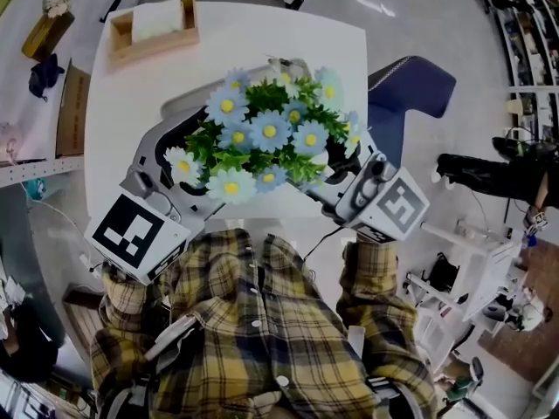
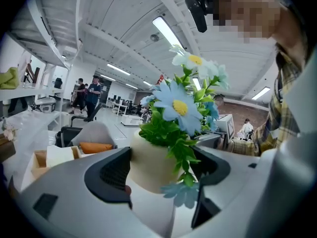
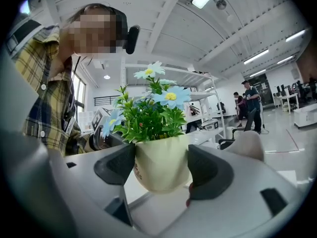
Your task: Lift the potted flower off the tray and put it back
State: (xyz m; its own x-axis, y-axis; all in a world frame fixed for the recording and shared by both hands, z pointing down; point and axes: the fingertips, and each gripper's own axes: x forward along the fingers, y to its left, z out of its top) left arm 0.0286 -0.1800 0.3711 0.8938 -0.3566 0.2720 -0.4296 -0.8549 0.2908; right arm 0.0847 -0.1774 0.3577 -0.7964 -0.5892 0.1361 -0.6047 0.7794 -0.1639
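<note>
1. The potted flower (image 1: 262, 138), blue daisies over green leaves in a cream pot, is held up between both grippers, close in front of the person's plaid shirt (image 1: 253, 339)
2. The left gripper (image 2: 159, 170) has its dark fingers (image 2: 111, 172) pressed on either side of the pot, with leaves and one bloom drooping over the right-hand pad
3. The right gripper (image 3: 162, 165) grips the same pot from the opposite side, its fingers (image 3: 208, 170) tight against the cream wall
4. The wooden tray (image 1: 153, 29) sits at the far left corner of the white desk (image 1: 288, 51), well apart from the flower, with something white lying in it
</note>
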